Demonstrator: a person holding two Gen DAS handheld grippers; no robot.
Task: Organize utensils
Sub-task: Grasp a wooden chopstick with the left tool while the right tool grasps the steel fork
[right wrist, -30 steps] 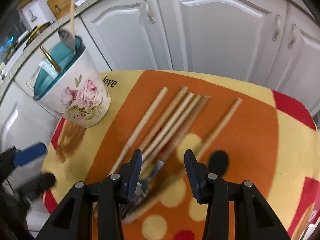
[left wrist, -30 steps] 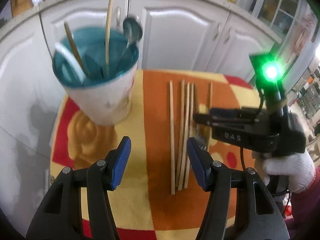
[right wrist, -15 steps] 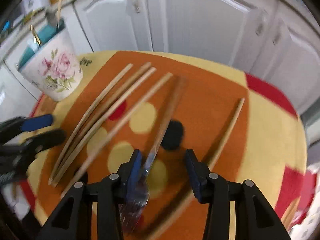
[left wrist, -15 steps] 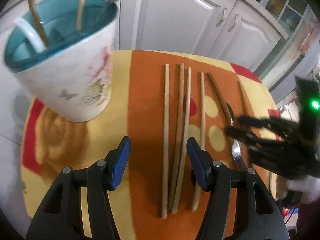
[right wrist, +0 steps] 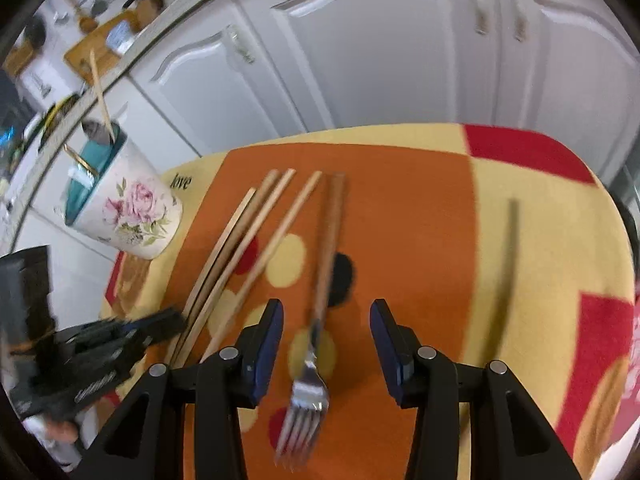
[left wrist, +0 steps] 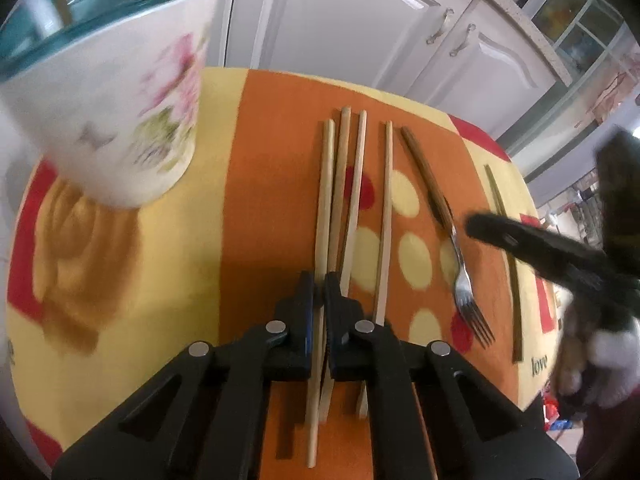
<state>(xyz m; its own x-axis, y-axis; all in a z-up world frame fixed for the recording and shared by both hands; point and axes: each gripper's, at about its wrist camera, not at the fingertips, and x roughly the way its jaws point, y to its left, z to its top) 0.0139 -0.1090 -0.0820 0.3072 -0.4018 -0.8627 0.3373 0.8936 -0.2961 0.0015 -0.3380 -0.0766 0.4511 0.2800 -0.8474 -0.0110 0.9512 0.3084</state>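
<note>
Several pale wooden chopsticks [left wrist: 358, 184] lie side by side on the orange cloth. My left gripper [left wrist: 319, 292] is down among them, shut on the leftmost chopstick [left wrist: 325, 200] near its close end. A fork [right wrist: 306, 400] with a brown wooden handle lies to their right, tines toward me. My right gripper [right wrist: 326, 332] is open and straddles the fork's neck, with a gap on each side. A floral cup [left wrist: 120, 112] with a teal inside stands at the left, holding a spoon and sticks. One dark chopstick [right wrist: 508, 248] lies alone at the right.
The small table is covered by a yellow, orange and red cloth [left wrist: 100, 240]. White cabinet doors [left wrist: 340, 20] stand close behind it. The floral cup [right wrist: 128, 212] sits near the table's left edge. A white-gloved hand [left wrist: 612, 364] holds the right gripper.
My left gripper came down toward the chopsticks and shut on the leftmost one. My right gripper moved right along the table and now has the fork centred between its fingers.
</note>
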